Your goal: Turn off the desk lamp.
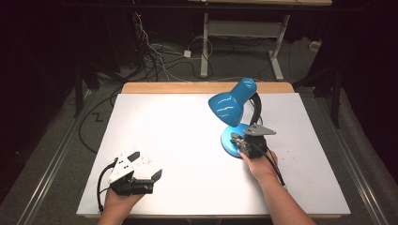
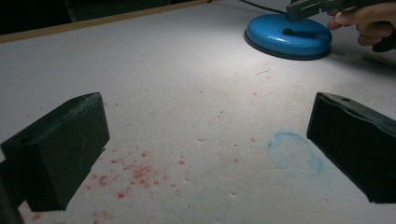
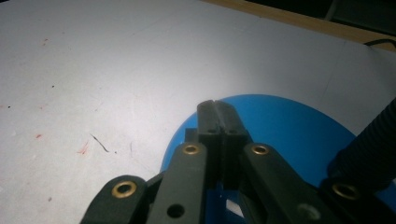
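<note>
White board (image 1: 187, 140) covers the table, a strip of bare wood (image 1: 187, 87) showing along its far edge, and cables (image 1: 155, 56) lie tangled on the floor beyond. Near the left gripper the sheet is marked — red specks (image 2: 135, 175) scattered between its jaws and a faint blue ring (image 2: 295, 154) drawn just inside the right-hand one. A blue lamp (image 1: 233, 105) stands on the right half of the board, its shade tilted toward the centre and casting a bright pool of light on the sheet; its round base (image 2: 288, 37) rests flat, with a black ribbed neck (image 3: 373, 144) rising from the far side. The left gripper (image 1: 146, 165) sits near the front left corner, well apart from the lamp, jaws spread wide and holding nothing. The right gripper (image 3: 218, 116) is over the base's near edge — its jaws are pressed together with no gap between them, tips above the blue surface; whether they touch it cannot be told.
</note>
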A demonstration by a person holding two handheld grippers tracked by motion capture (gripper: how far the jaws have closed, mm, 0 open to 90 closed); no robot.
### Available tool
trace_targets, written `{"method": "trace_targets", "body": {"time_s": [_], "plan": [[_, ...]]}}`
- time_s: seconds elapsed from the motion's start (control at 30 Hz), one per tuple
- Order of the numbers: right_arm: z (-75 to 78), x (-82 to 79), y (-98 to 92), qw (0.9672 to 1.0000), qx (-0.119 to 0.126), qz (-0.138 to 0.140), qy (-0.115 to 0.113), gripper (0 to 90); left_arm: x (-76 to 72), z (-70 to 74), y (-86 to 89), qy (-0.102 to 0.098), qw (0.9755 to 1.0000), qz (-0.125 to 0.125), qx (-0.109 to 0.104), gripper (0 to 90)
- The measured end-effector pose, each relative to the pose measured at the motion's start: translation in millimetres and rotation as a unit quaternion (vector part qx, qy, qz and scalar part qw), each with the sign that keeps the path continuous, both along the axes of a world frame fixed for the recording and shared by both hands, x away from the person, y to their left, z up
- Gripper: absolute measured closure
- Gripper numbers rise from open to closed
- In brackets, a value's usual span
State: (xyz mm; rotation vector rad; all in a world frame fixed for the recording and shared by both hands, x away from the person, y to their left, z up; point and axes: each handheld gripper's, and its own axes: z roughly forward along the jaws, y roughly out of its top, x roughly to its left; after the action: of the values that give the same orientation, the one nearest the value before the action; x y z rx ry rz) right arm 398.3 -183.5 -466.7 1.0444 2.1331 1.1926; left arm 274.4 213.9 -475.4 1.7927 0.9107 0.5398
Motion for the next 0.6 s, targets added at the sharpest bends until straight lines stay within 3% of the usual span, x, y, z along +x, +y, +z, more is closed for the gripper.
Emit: {"method": "trace_targets", "body": {"time_s": [0.6], "plan": [[-4.4, 4.1, -0.6, 0.9998, -0.005, -0.006, 0.016, 90.0, -0.3, 0.2, 1.1, -0.002, 1.0, 0.0, 0.0, 0.0]]}}
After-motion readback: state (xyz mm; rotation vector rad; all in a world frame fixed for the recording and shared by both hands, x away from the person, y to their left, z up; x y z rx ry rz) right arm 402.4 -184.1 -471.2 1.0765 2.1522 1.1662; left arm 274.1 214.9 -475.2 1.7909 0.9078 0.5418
